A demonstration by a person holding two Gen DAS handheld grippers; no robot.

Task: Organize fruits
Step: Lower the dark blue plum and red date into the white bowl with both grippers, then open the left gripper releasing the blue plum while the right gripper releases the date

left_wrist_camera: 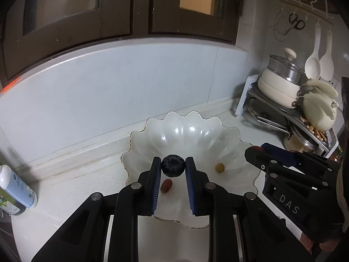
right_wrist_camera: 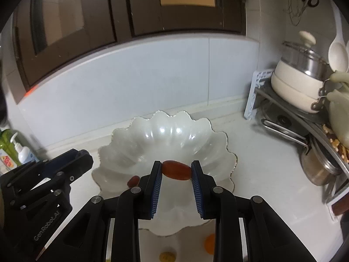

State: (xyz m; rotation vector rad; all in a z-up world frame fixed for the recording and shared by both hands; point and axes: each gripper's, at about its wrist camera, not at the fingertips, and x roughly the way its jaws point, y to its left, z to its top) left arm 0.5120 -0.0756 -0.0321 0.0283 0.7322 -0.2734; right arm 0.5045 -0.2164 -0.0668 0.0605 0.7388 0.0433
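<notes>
On white counter (left_wrist_camera: 76,185): scalloped bowl (left_wrist_camera: 152,131), pot rack (left_wrist_camera: 283,109).

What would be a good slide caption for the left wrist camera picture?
Left gripper pinching a blueberry above a scalloped white bowl that already holds a red fruit and a yellow one.

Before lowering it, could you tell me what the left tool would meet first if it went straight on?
Probably the bowl: the left tool, shut on a blueberry, points down into it; depth is unclear.
</notes>
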